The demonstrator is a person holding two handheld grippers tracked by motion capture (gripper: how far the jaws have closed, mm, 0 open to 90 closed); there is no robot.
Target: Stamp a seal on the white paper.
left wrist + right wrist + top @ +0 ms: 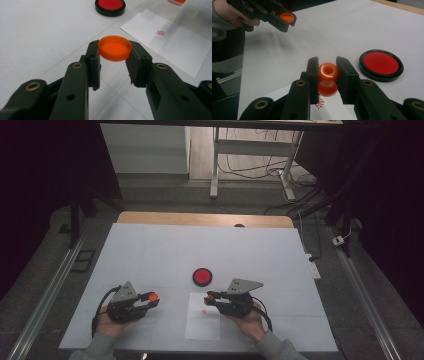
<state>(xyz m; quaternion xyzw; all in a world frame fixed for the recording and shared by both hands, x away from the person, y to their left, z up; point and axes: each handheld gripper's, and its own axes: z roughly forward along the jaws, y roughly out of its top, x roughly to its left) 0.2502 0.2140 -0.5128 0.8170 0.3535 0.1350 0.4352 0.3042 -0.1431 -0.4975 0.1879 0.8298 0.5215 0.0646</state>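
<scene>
Right gripper view: right gripper point(327, 68) clamped stamp point(328, 78) by knob, above paper point(329, 110) — light, rigid, slick. Left gripper point(115, 56) pinched cap point(115, 48) at rim — thin, could slip.

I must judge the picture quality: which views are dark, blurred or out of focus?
High view: dim, surroundings nearly black, white table evenly lit. Left gripper view: orange cap sharp, the near jaws soft. Right gripper view: orange stamp fairly sharp, with glare on its top; the red mark on the paper is soft.
</scene>
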